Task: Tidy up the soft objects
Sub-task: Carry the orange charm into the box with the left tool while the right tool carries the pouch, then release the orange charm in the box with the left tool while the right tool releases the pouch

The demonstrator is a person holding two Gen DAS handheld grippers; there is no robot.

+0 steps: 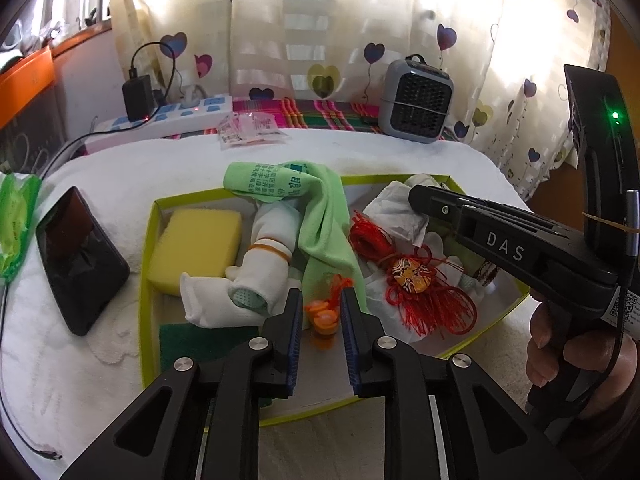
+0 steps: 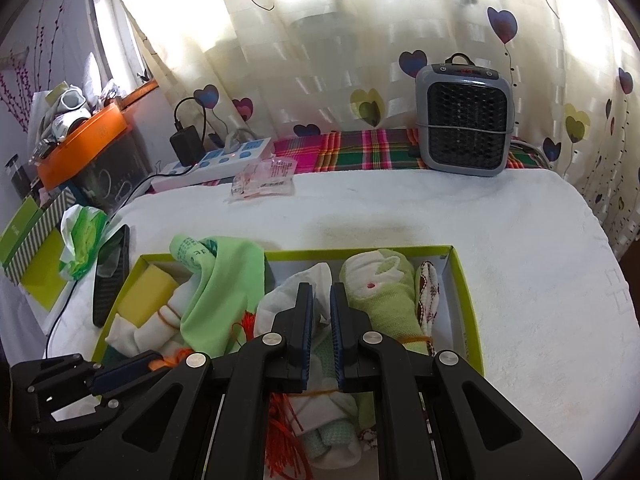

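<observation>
A shallow box with a yellow-green rim [image 1: 146, 264] holds a yellow sponge [image 1: 196, 248], a banded white sock roll [image 1: 264, 256], a green cloth [image 1: 320, 224], a red tassel ornament [image 1: 416, 280] and a crumpled white cloth [image 1: 394, 208]. My left gripper [image 1: 320, 300] hangs low over the box's near side. Its jaws stand slightly apart, with a small orange trinket [image 1: 322, 318] between them, untouched by the pads. My right gripper [image 2: 321, 286] is shut at the box's right half, a fold of the white cloth [image 2: 280, 296] pinched at its tips. Beside it lies a green-and-white rolled towel [image 2: 380, 292].
The box rests on a white towel [image 2: 520, 264] over the table. A black phone [image 1: 76, 256] lies left of the box, with a green tissue pack [image 1: 16, 216] beyond it. At the back stand a power strip [image 1: 180, 114], a plastic packet [image 1: 252, 126] and a grey heater [image 1: 418, 100].
</observation>
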